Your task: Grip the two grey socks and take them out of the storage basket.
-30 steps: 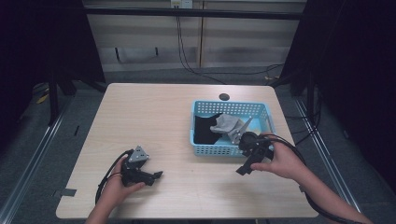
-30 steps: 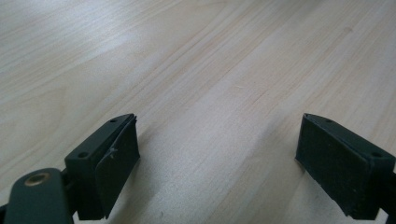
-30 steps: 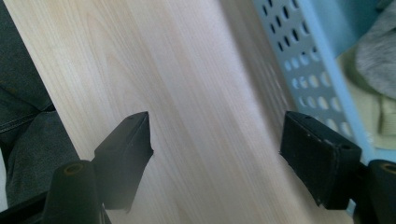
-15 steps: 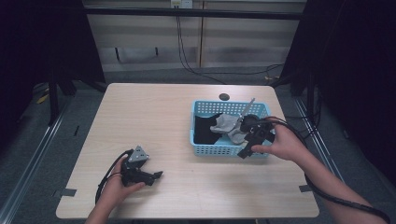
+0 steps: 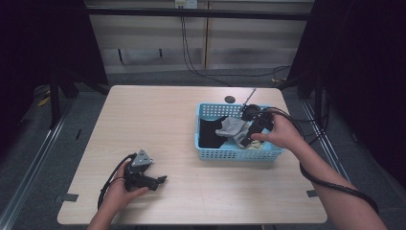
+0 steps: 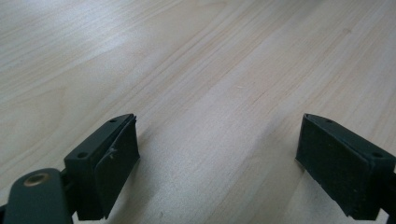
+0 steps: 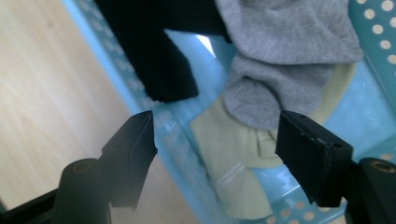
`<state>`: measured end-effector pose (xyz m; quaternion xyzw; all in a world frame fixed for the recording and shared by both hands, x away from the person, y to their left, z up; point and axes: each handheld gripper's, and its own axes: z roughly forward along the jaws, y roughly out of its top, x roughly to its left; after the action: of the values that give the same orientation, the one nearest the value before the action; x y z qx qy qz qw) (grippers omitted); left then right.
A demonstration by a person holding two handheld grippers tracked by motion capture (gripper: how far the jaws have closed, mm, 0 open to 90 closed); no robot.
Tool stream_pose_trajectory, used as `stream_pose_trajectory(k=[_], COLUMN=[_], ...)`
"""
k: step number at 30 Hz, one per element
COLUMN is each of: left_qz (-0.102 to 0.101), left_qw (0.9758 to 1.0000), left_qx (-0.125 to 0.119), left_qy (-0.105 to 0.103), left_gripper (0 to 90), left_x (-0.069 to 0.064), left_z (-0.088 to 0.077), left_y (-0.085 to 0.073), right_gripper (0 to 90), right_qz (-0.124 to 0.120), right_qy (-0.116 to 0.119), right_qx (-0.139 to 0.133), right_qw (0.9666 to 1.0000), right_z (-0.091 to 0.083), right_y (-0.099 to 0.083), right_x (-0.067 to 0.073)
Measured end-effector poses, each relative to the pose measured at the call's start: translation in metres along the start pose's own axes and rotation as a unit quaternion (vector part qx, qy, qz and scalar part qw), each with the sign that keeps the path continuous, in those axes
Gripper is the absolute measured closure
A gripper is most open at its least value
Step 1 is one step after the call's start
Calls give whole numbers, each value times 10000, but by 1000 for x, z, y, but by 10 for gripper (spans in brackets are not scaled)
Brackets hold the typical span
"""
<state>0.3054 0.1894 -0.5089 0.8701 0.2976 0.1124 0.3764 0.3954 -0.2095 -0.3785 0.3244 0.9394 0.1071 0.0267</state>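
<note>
The right claw [image 5: 249,136] was held over the basket [image 5: 230,154], jaws apart and just closing on nothing, above the grey [image 7: 285,70], black [image 7: 159,51] and cream cloths [image 7: 229,154]. The left claw [image 5: 160,180] was rested agape on the desk [image 5: 158,124].

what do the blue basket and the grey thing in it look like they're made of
The blue basket looks like moulded plastic: smooth, slightly glossy walls with rows of punched holes. The grey piece looks like soft knitted fabric, matte and fuzzy, probably a sock.
</note>
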Motion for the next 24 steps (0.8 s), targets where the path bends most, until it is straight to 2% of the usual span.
stream_pose_trajectory(k=[4,13,14,18,21,22,24], left_qz=[3,-4,15,52,18,-3,27], left_qw=[10000,10000,10000,10000,10000,10000,10000], left_qx=[-3,-7,20,34,5,-8,9], left_qy=[-11,-18,7,5,-11,-38,-12], left_gripper=[122,120,118,112,112,112,112], left_x=[0,0,0,0,0,0,1], left_z=[0,0,0,0,0,0,0], left_y=[0,0,0,0,0,0,0], right_gripper=[297,298,298,298,308,325,367], right_qz=[133,459,434,555,600,540,599], right_qy=[-59,-188,-226,-178,-128,-161,-175], right_qx=[52,-82,-120,-234,-141,-102,-97], right_qw=[9999,9987,9987,9980,9980,9984,9980], right_z=[14,42,45,55,66,69,73], right_y=[3,4,5,9,11,12,12], right_x=[-10,-30,-32,-37,-37,-38,-37])
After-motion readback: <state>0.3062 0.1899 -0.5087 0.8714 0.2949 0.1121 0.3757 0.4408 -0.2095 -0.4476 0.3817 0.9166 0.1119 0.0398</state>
